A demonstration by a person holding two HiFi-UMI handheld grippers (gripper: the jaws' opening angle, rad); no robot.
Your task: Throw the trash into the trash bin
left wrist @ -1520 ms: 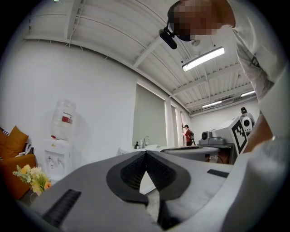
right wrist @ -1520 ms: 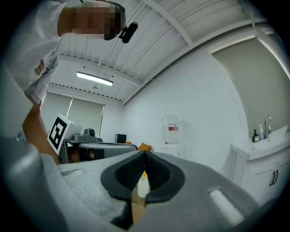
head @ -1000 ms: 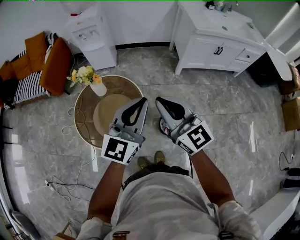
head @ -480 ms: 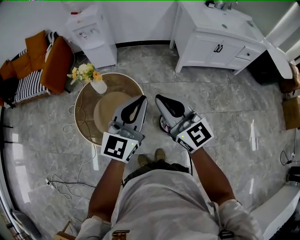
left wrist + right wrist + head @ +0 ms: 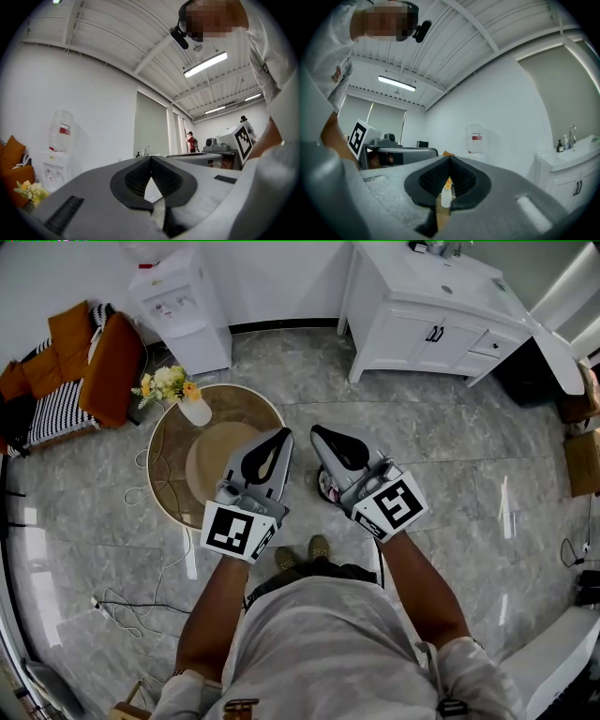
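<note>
Head view shows your left gripper [image 5: 284, 435] and right gripper [image 5: 317, 434] side by side in front of you, each with its fingers pressed together on nothing. No trash is plainly in sight. A small dark round thing [image 5: 325, 487] on the floor, half hidden under the right gripper, may be the bin. Swinging left could clip the vase [image 5: 195, 412] at the round table [image 5: 156, 465]'s far edge, and the cables [image 5: 141, 610] near left could snag your feet. Bare floor opens right and far.
</note>
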